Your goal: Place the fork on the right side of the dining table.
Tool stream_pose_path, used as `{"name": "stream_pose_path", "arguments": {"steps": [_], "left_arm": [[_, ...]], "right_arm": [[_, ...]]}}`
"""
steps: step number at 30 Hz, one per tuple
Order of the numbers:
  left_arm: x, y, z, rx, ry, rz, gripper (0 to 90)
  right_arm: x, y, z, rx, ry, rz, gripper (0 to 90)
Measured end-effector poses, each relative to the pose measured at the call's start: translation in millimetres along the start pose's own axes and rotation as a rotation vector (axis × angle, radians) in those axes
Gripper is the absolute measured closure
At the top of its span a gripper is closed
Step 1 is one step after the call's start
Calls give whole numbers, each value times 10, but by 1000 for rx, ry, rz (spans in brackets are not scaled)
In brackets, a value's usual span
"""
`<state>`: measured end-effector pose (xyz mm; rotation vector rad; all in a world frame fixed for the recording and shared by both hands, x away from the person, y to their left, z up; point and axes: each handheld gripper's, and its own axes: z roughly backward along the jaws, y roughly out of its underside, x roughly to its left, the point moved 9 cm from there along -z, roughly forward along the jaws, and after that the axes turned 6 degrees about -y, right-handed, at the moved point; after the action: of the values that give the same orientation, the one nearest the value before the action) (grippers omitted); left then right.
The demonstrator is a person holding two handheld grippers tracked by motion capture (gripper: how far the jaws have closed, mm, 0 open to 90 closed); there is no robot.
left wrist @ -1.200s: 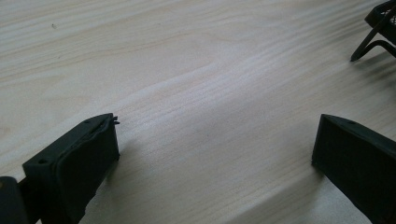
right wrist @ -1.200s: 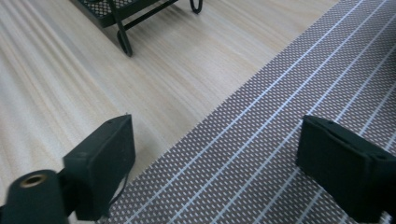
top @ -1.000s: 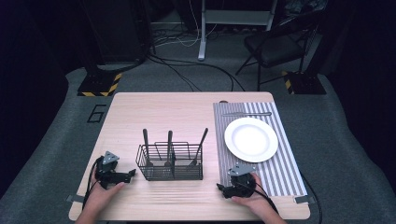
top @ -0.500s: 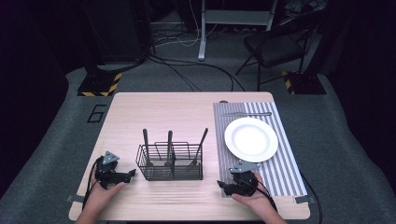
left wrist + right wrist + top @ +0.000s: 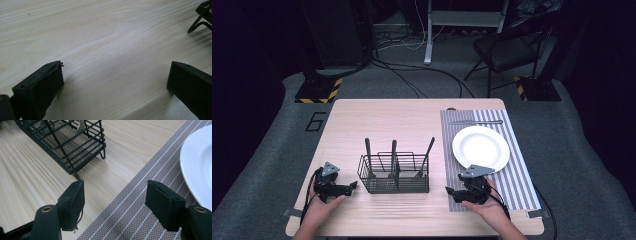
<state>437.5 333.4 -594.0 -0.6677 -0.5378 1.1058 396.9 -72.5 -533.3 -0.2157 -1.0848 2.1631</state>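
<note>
Both the left gripper [image 5: 353,186] and right gripper [image 5: 448,190] rest with jaws apart, and a careless reach could tip the black wire-mesh cutlery basket [image 5: 395,175].

Pale wood-grain table [image 5: 402,120]. Black wire caddy [image 5: 394,173] at lower centre. Plain white plate [image 5: 481,147] on grey-and-white striped placemat [image 5: 517,170], right of frame. Black left gripper [image 5: 354,186] and black right gripper [image 5: 448,190]. Yellow-black hazard stripes [image 5: 318,94], upper left.

This looks like a lab or recording studio, not a home: the wooden bench [image 5: 412,120] stands on grey carpet [image 5: 562,150] in a dark room, with loose cables [image 5: 412,80], yellow-and-black hazard-striped bases [image 5: 317,92], a metal stand [image 5: 429,30] and a folding chair [image 5: 507,50] beyond it.
</note>
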Motion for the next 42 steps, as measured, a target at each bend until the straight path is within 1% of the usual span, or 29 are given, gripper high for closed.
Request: {"name": "stream_pose_path", "arguments": {"steps": [6,7,8,11,14,15,16,19,20,23,24,27,35,40,42], "left_arm": [[0,0,0,0,0,0,2],[0,0,0,0,0,0,2],[0,0,0,0,0,0,2],[0,0,0,0,0,0,2],[0,0,0,0,0,0,2],[0,0,0,0,0,0,2],[0,0,0,0,0,0,2],[0,0,0,0,0,0,2],[0,0,0,0,0,0,2],[0,0,0,0,0,0,2],[0,0,0,0,0,0,2],[0,0,0,0,0,0,2],[0,0,0,0,0,0,2],[0,0,0,0,0,0,2],[0,0,0,0,0,0,2]], "right_arm": [[14,-137,49,-6,-8,6,310],[14,-137,49,-6,-8,6,310],[24,-194,68,-7,-13,9,312],[35,-238,84,-8,-12,2,315],[43,-349,114,-13,-19,4,319],[43,-349,114,-13,-19,4,319],[49,-413,130,-18,-21,1,323],[50,-455,142,-16,-21,-4,325],[43,-503,152,-18,-15,-1,329],[34,-549,162,-22,-13,-3,339],[29,-599,179,-30,-13,-10,361],[24,-646,191,-41,-17,-8,372],[-25,-826,232,-65,-14,-40,380],[-63,-928,231,-72,-9,-47,403],[-67,-974,230,-77,-13,-53,407]]}}
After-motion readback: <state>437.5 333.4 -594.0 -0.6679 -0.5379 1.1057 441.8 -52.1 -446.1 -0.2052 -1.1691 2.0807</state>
